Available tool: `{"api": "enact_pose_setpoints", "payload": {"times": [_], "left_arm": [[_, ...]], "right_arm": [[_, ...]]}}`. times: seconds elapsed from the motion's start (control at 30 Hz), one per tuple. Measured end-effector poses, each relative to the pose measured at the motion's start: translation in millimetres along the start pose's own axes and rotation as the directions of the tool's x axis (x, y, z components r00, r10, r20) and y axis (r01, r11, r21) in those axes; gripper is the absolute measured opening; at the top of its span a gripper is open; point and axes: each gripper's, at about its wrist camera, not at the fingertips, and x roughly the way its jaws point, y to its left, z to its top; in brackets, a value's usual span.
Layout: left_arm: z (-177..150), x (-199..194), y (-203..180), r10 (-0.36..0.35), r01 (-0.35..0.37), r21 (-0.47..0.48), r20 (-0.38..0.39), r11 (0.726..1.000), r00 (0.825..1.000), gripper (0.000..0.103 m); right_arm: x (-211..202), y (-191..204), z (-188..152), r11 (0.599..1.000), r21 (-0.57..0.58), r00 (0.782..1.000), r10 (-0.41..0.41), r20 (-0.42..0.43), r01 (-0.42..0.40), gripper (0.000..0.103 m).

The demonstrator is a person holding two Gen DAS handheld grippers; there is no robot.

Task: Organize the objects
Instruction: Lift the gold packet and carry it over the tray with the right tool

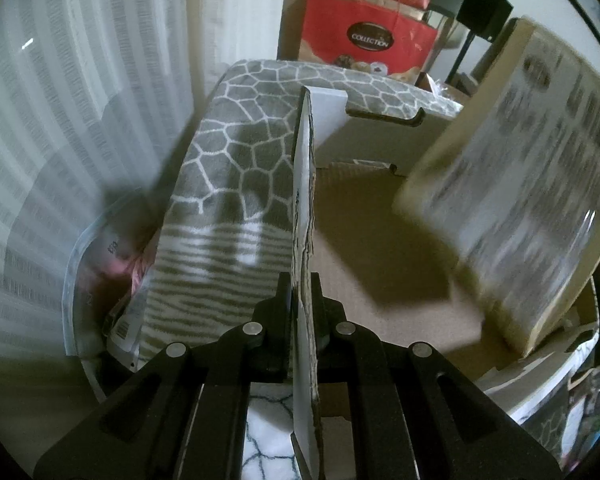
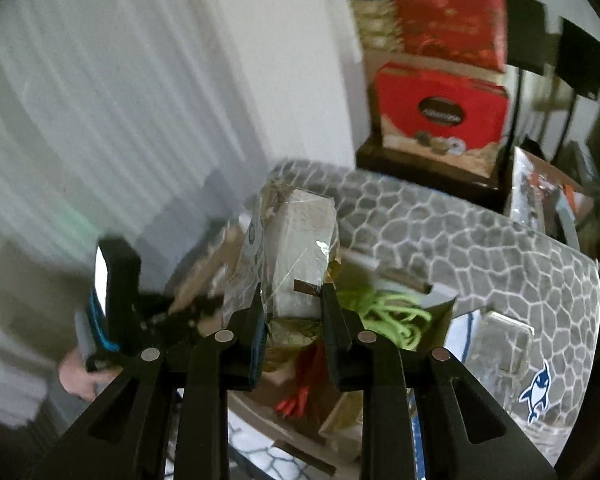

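over carton | left claw (image 1: 300, 300) pinches box wall (image 1: 303, 208) | right claw (image 2: 292, 312) holds wrapped packet (image 2: 300, 248)

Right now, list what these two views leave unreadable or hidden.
- Left wrist view: print on the wrapped box is motion-blurred, unreadable.
- Left wrist view: the left gripper clamps the cardboard flap, seen edge-on; its face is hidden.
- Right wrist view: the packet in the right gripper is blurred; its label is illegible.
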Motion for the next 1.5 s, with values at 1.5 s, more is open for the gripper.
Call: {"api": "enact_pose_setpoints", "payload": {"times": [1.5], "left_arm": [[2, -1, 0, -0.029, 0.029, -0.012, -0.006, 0.999, 1.000, 0.007]], "right_arm": [[104, 26, 47, 0.975, -0.219, 0.999, -0.034, 0.022, 0.038, 0.022]]}}
